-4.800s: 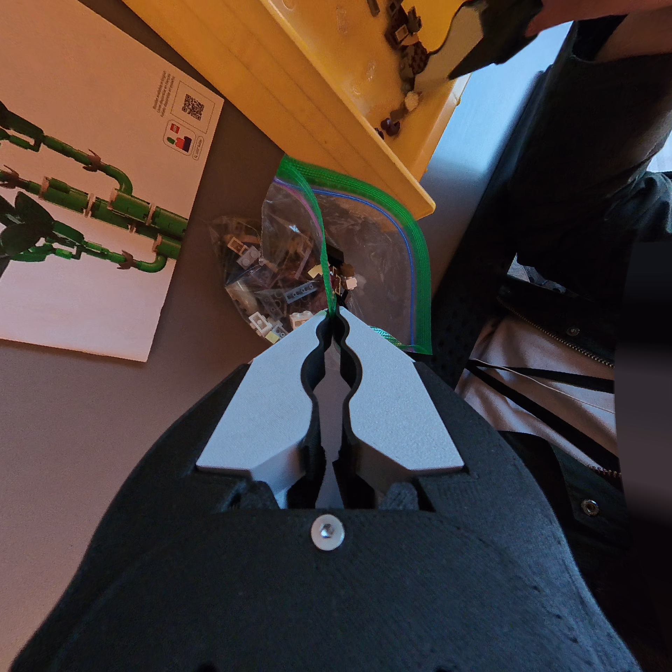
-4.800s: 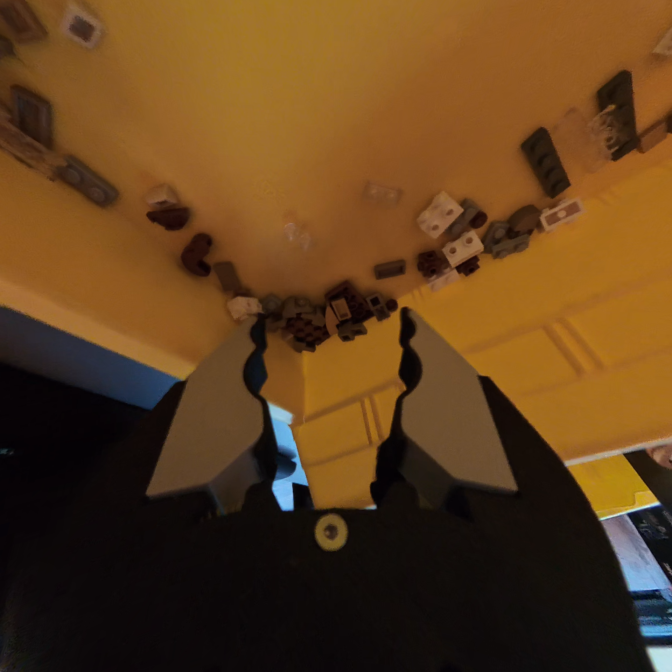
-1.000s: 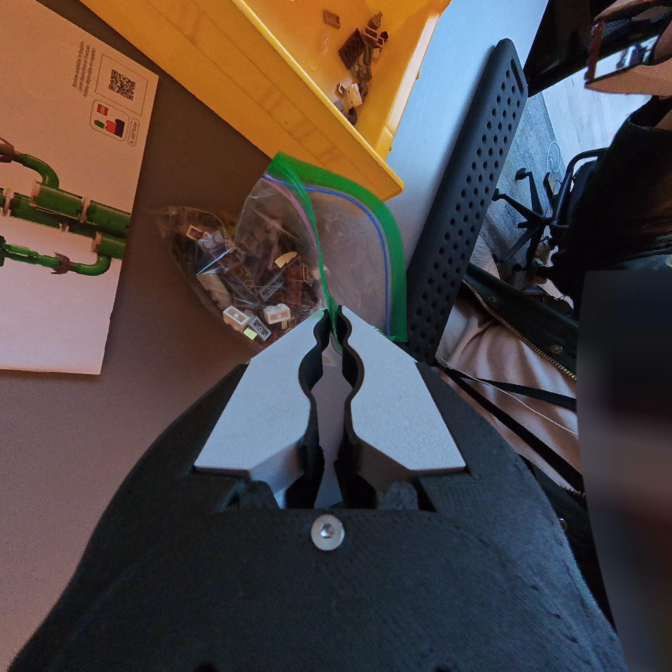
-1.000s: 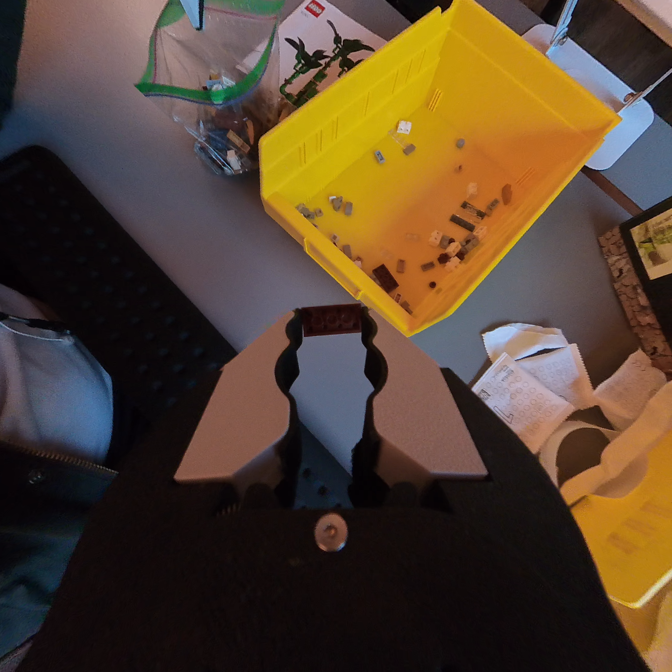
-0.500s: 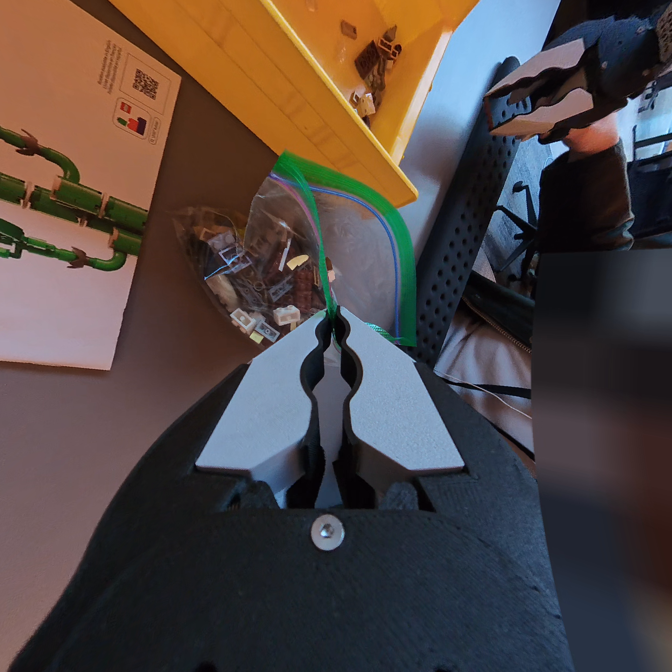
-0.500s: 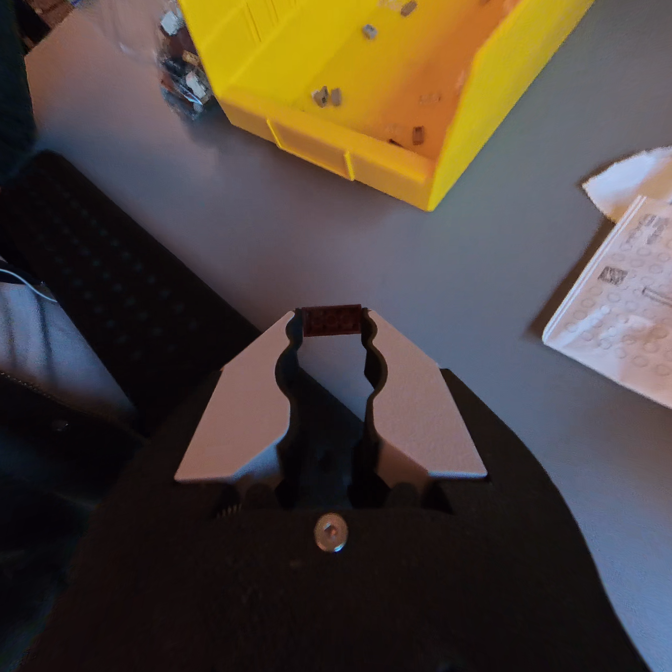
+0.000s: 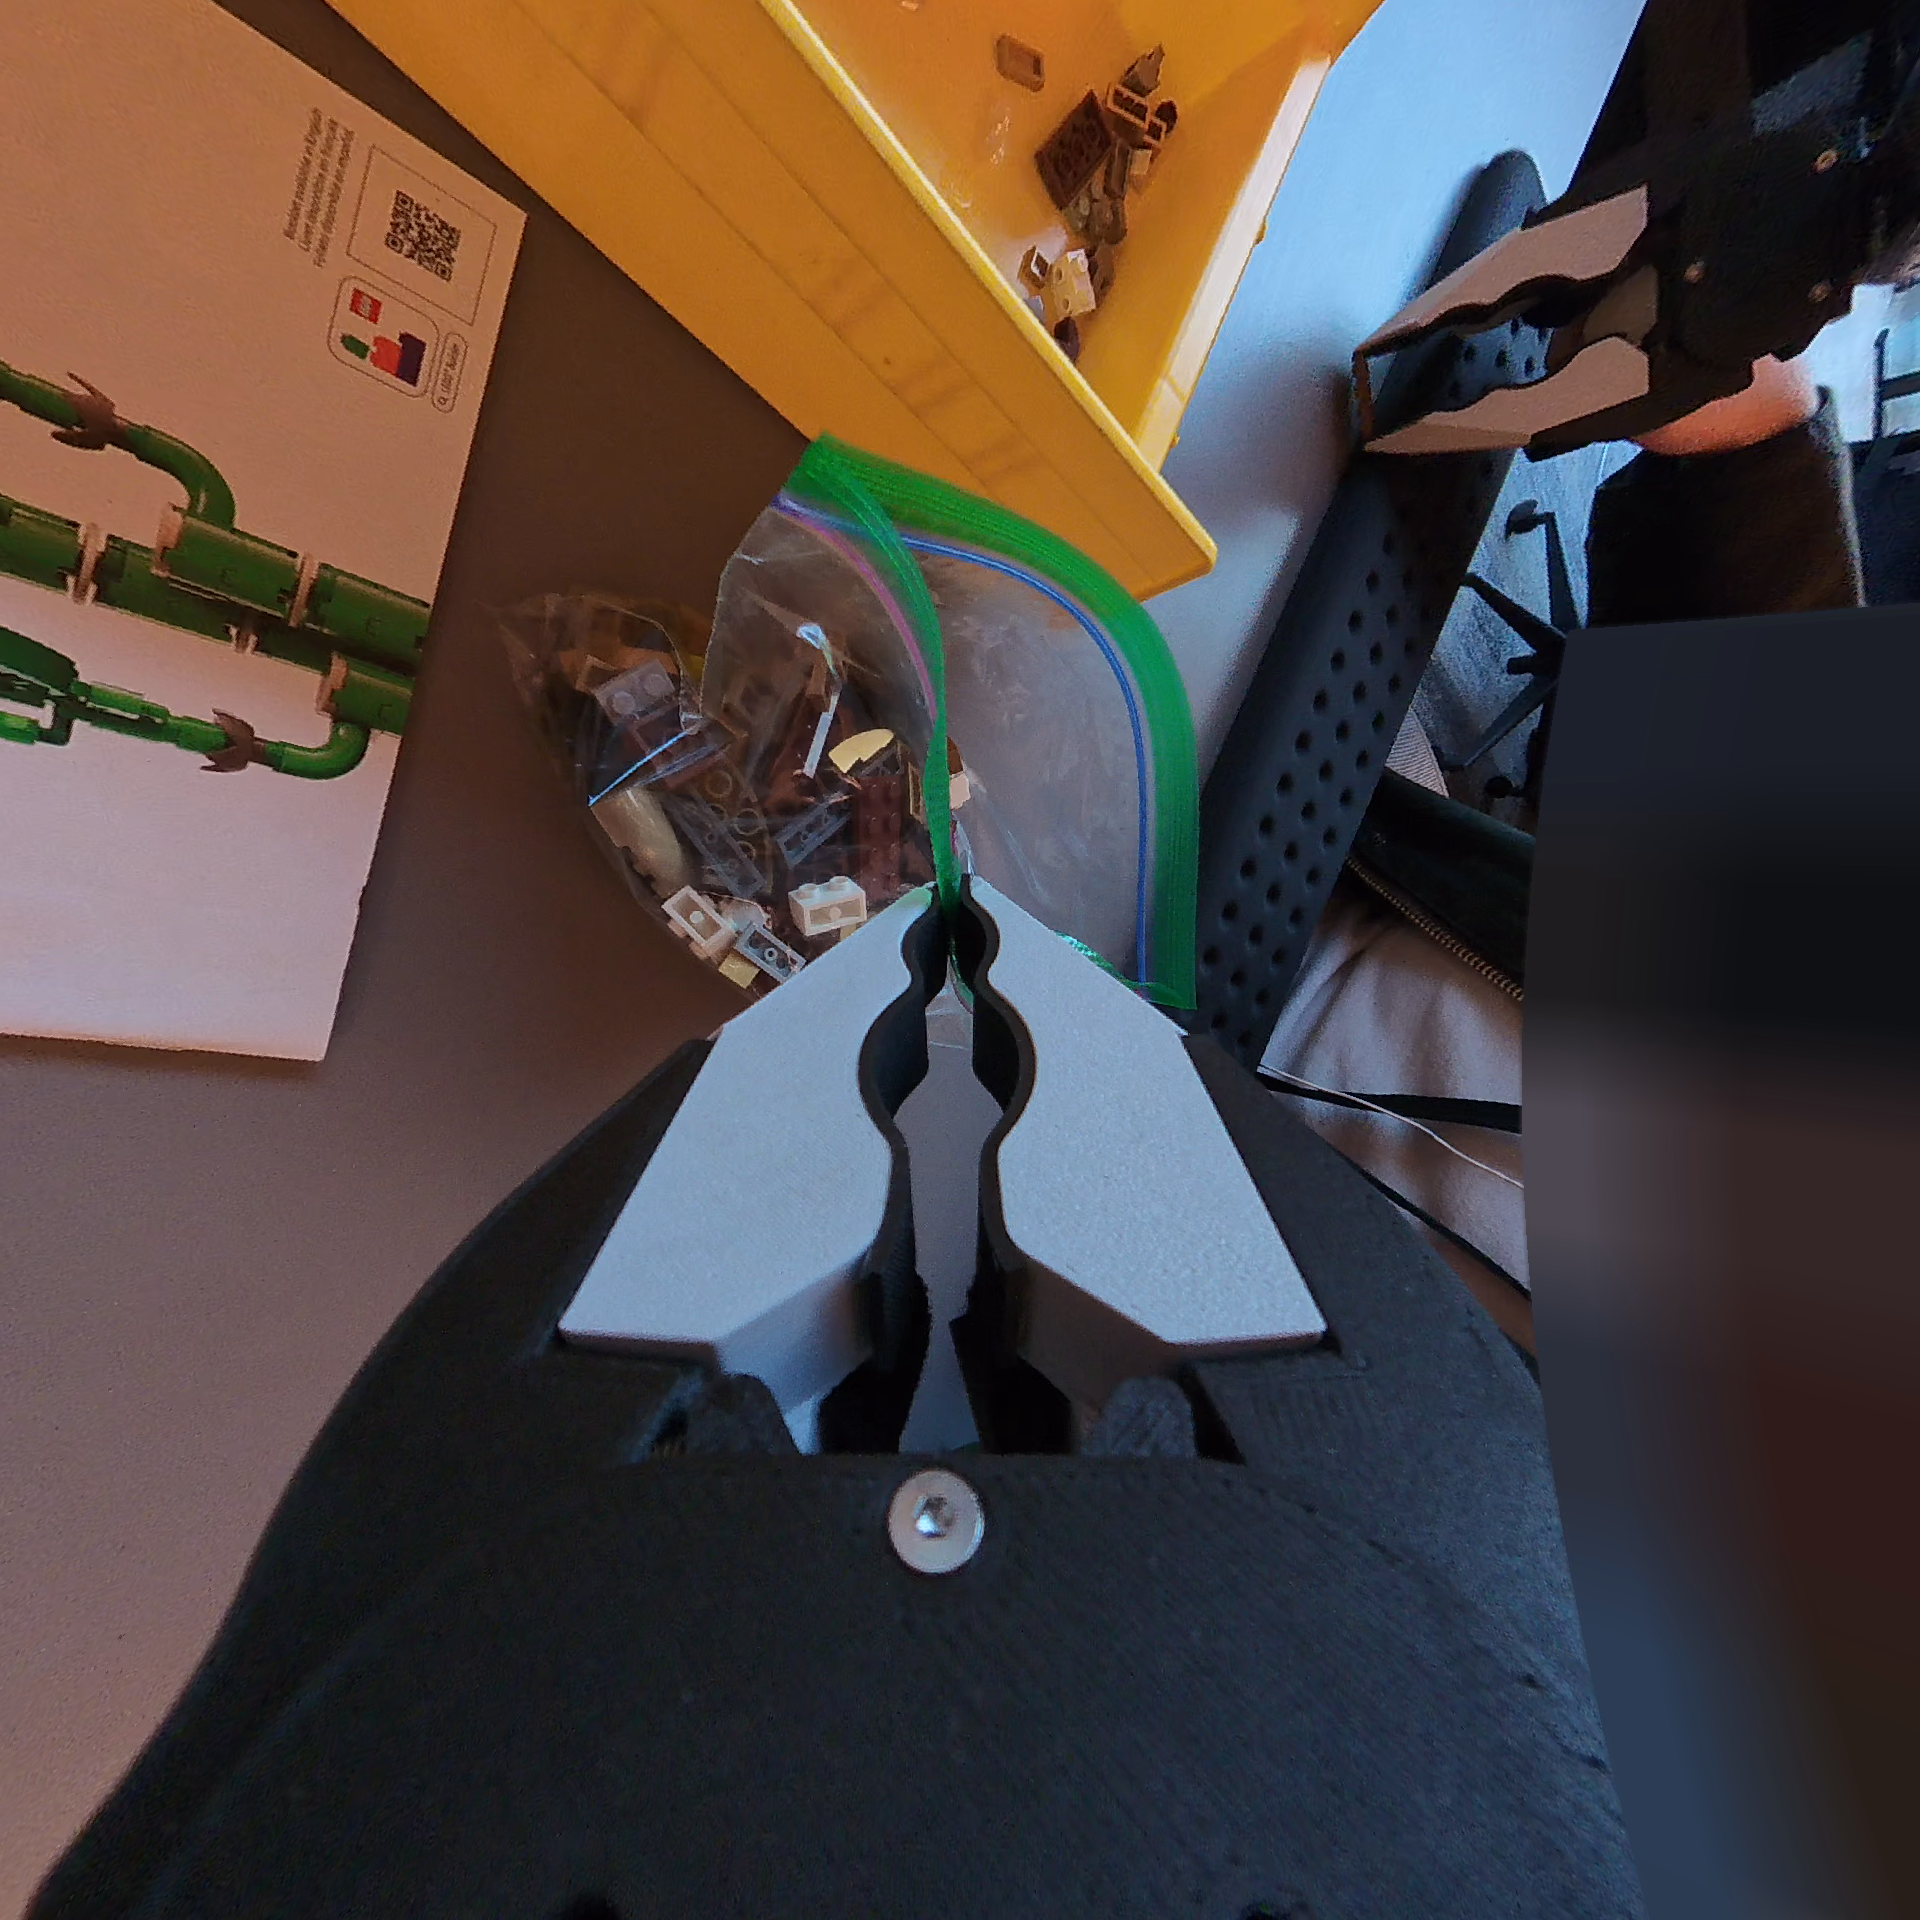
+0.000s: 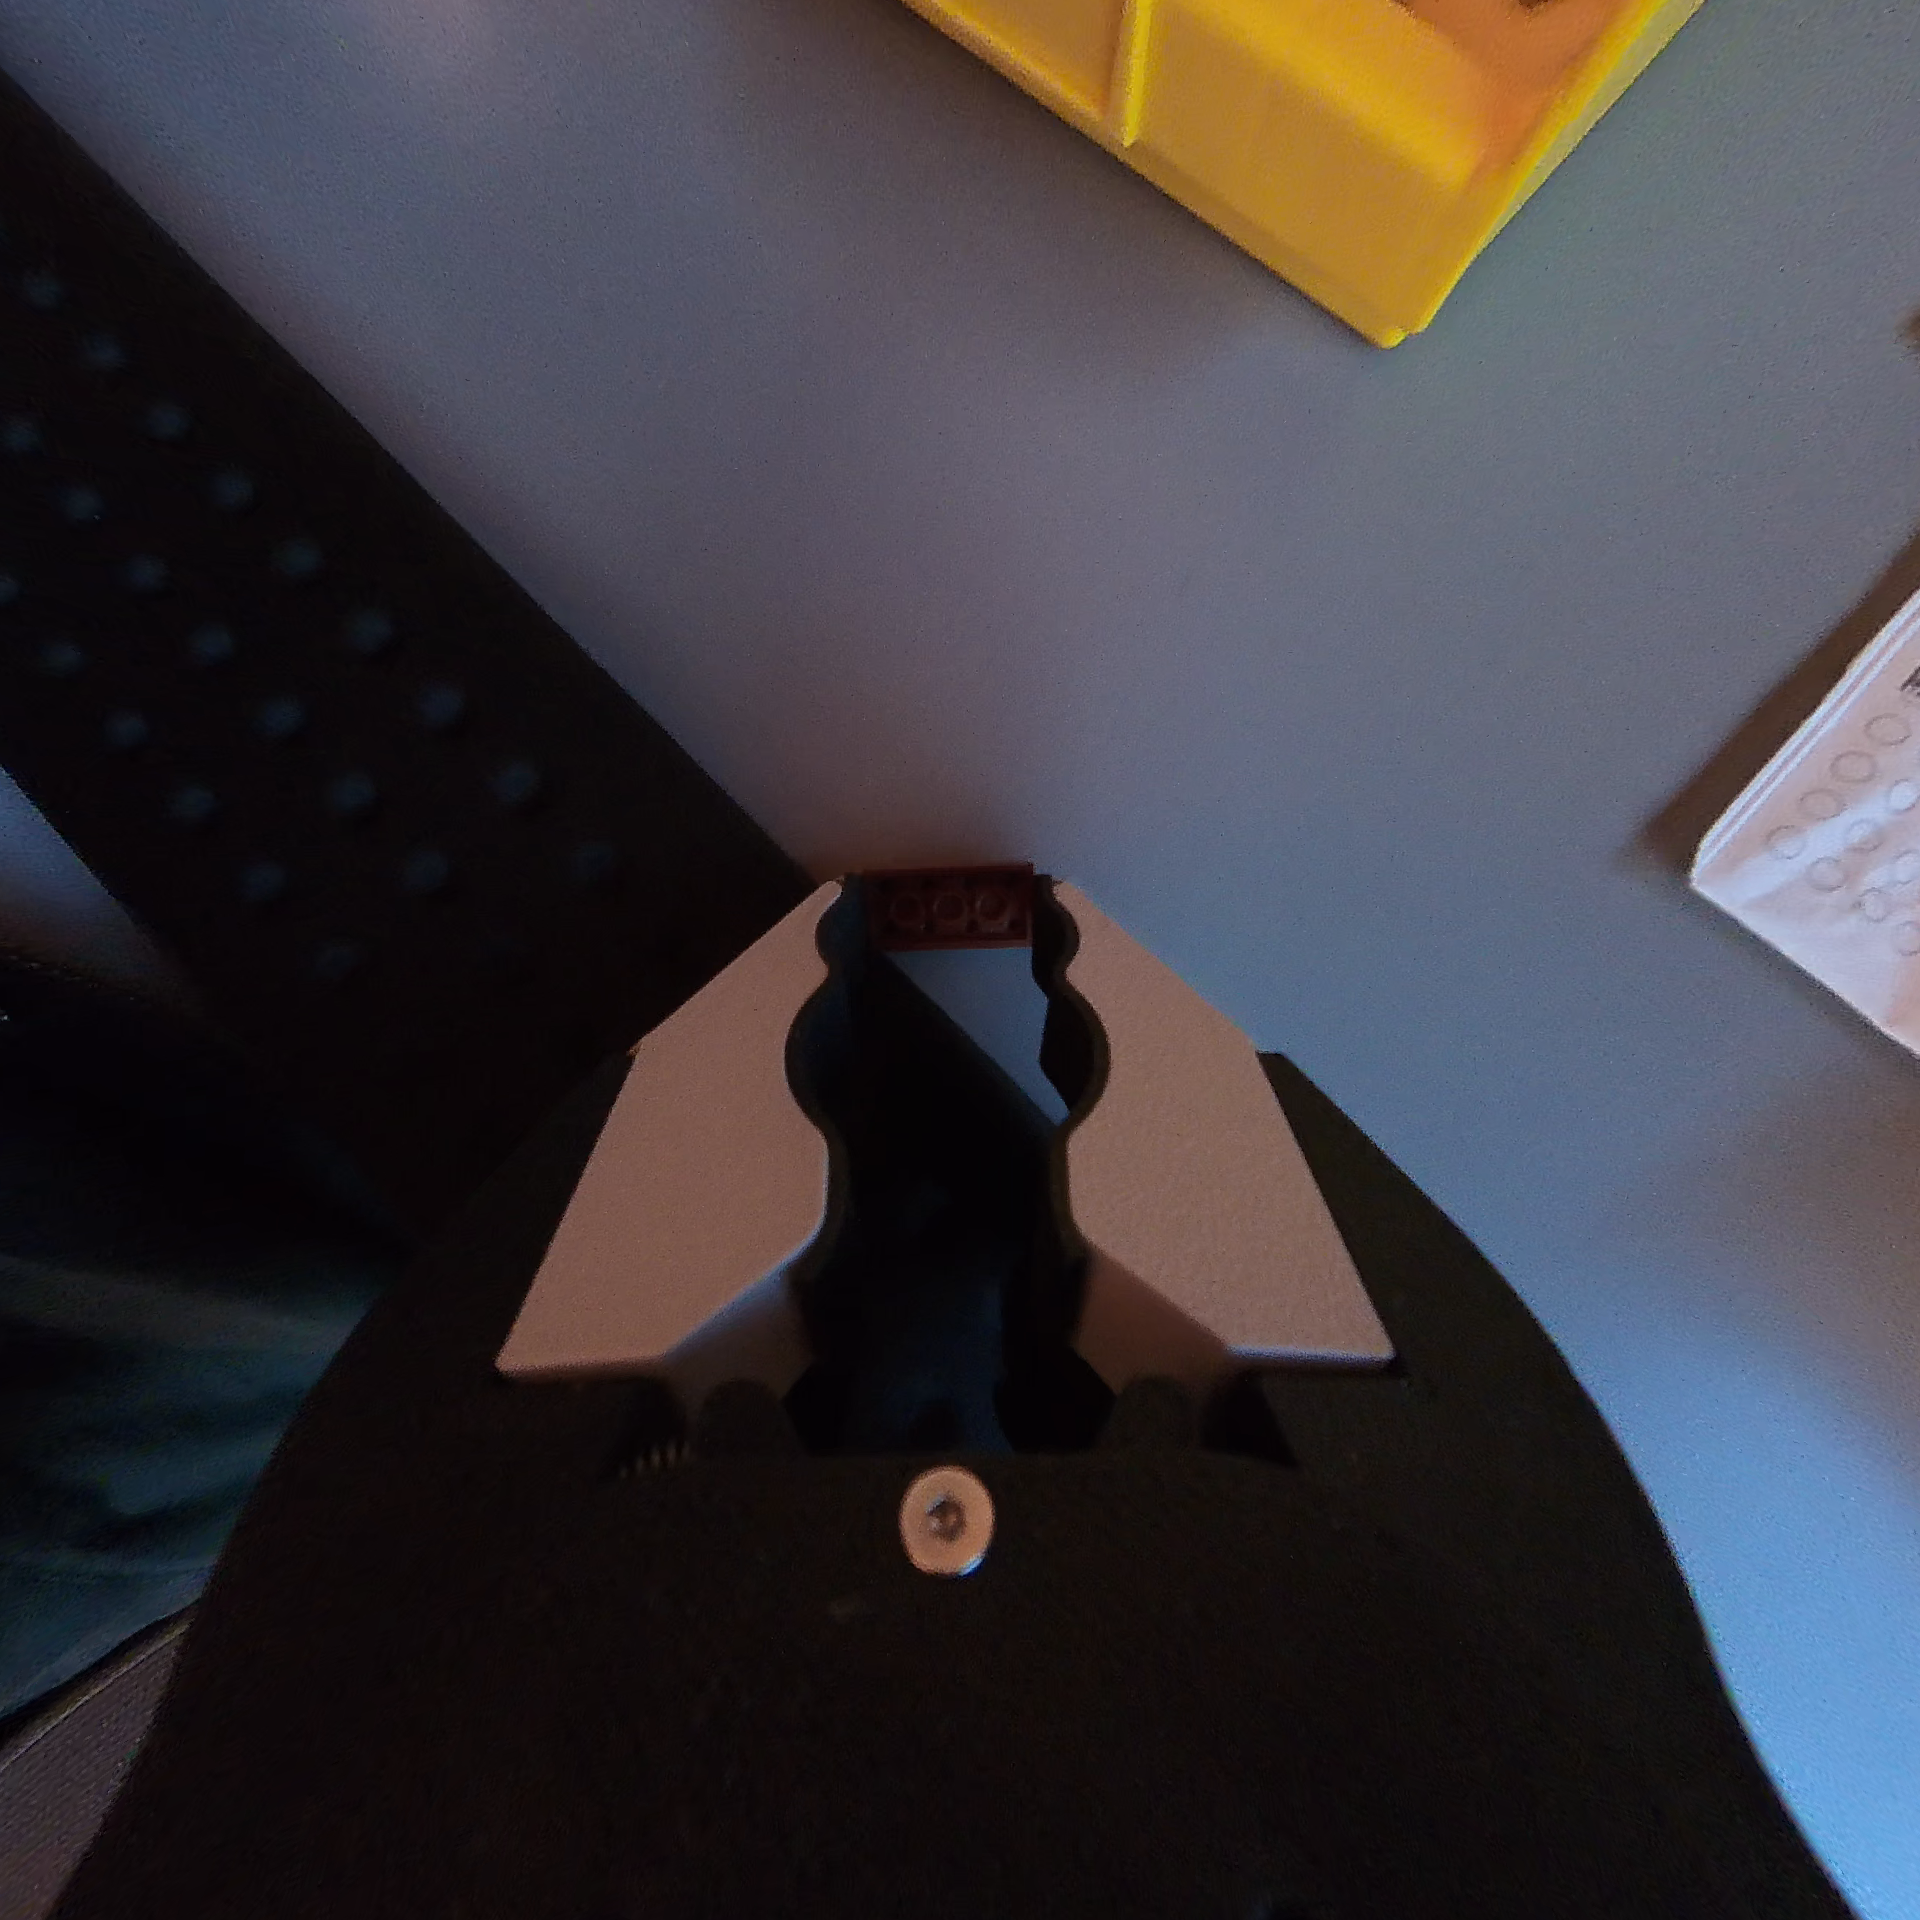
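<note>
Left tongs pinched on the green zip edge of a clear bag of small bricks lying on the worktop beside a yellow bin. Right tongs clamp a dark red brick, long axis spanning tip to tip, above the grey worktop

White booklet bearing small print, square code, small logo (wording left out)
</note>
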